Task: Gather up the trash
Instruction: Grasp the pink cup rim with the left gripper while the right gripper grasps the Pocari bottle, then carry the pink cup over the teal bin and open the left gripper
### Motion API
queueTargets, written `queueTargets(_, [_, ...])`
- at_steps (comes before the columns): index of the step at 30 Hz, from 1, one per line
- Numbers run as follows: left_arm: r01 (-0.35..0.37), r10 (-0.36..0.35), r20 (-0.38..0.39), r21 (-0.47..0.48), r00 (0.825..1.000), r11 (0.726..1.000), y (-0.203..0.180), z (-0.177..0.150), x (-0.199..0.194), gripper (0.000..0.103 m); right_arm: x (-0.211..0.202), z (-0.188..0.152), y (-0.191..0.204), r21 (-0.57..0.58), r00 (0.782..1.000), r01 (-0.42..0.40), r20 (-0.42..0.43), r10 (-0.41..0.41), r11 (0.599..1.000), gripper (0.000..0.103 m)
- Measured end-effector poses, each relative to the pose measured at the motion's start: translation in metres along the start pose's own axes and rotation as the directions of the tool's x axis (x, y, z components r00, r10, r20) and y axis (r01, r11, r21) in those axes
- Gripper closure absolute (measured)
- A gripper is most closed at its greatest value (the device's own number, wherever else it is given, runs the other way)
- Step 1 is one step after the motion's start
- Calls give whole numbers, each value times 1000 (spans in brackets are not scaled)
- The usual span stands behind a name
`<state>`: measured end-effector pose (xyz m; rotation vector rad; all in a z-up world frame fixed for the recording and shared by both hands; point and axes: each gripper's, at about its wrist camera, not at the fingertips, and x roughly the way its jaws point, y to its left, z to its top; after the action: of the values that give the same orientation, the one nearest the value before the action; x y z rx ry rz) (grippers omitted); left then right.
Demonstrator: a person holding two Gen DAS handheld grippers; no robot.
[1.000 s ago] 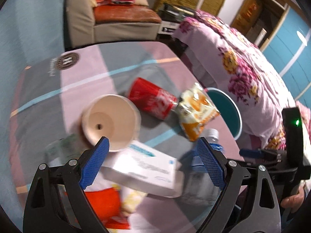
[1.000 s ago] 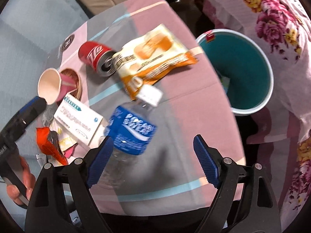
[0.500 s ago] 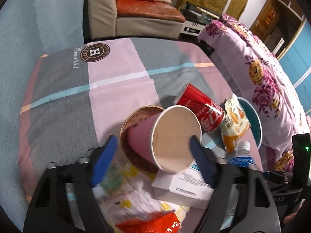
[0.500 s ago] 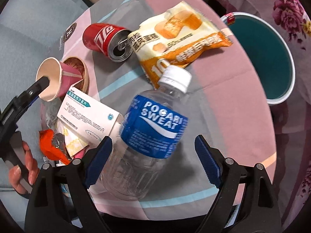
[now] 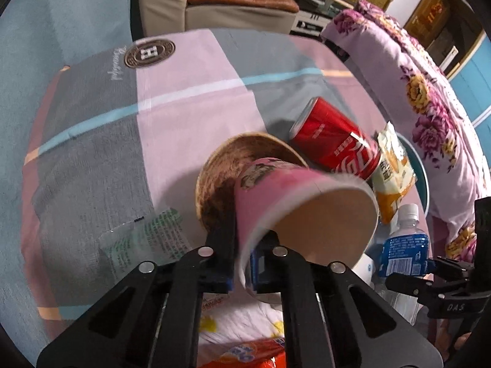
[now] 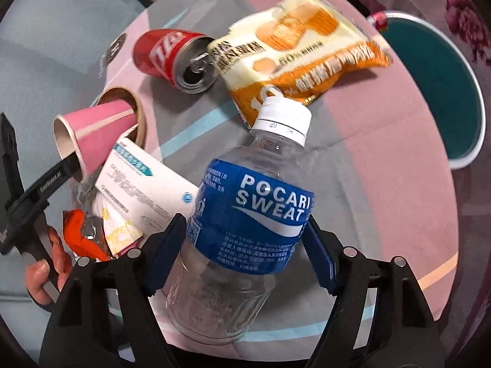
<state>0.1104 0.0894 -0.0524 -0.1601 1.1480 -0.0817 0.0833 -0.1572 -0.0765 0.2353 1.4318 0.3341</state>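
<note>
A pink paper cup (image 5: 294, 202) hangs tipped on its side in the left claw (image 5: 242, 263), its open mouth turned toward the camera, its base over a brown woven coaster (image 5: 221, 171). The claw has closed narrowly on the cup's rim wall, one blue pad inside the mouth and one outside. The right claw (image 6: 242, 245) brackets a clear Pocari Sweat bottle (image 6: 245, 233) at its blue label; the bottle lies with its white cap pointing away, and the blue fingers (image 6: 162, 251) stand at either side of the label, though whether they press it cannot be told from here. Just beyond the cap lies an orange-and-cream snack bag (image 6: 300, 52), touching the opened top of a red cola can (image 6: 172, 58) on its side. A white medicine box (image 6: 144, 187) sits beside the bottle, under the cup's lip, with an orange wrapper (image 6: 83, 236) and crumpled paper near it (a clear printed sachet (image 5: 147, 239) lies left of the coaster). All rests on a round table (image 5: 101, 141) draped in a pink, grey and blue-striped cloth. A teal wastebasket (image 6: 442, 92) stands off the table's far edge, beside a bed (image 5: 429, 98) with a floral purple cover; a beige sofa (image 5: 214, 3) sits behind.
</note>
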Motion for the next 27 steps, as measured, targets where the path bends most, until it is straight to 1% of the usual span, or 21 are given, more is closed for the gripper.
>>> queueTargets(2, [-6, 6, 28, -12, 1000, 1000, 1, 0, -9, 97, -9, -1, 1, -17, 1000, 11, 26, -11, 1000, 32])
queueTargets(6, [16, -14, 83, -32, 996, 999, 2, 1, -33, 98, -31, -2, -2, -35, 996, 37, 88, -34, 999, 32])
queueTargets(9, [14, -10, 107, -30, 994, 999, -2, 0, -45, 98, -42, -2, -5, -37, 993, 34, 117, -29, 999, 32])
queueTargets(11, [25, -21, 121, -37, 993, 999, -5, -1, -51, 98, -51, -2, -9, -36, 990, 31, 142, -25, 999, 32])
queueTargets(14, [36, -32, 156, -22, 987, 999, -16, 0, -66, 98, -64, 1, -17, -28, 984, 30, 178, -25, 999, 32])
queueTargets(17, [51, -51, 186, 5, 981, 999, -34, 1, -80, 98, -82, 4, -28, -7, 973, 35, 231, -32, 999, 32])
queueTargets(20, [66, -73, 201, 42, 977, 997, -56, 4, -86, 98, -101, 8, -44, 19, 959, 35, 282, -39, 999, 32])
queueTargets(24, [89, -106, 195, 96, 975, 991, -92, 10, -82, 98, -132, 14, -75, 65, 933, 39, 354, -60, 997, 32])
queueTargets(25, [97, -117, 191, 112, 975, 989, -102, 12, -80, 98, -132, 14, -75, 65, 933, 39, 354, -60, 997, 32])
queueTargets(27, [113, -139, 181, 146, 974, 983, -125, 16, -73, 98, -146, 16, -90, 89, 921, 37, 383, -69, 995, 32])
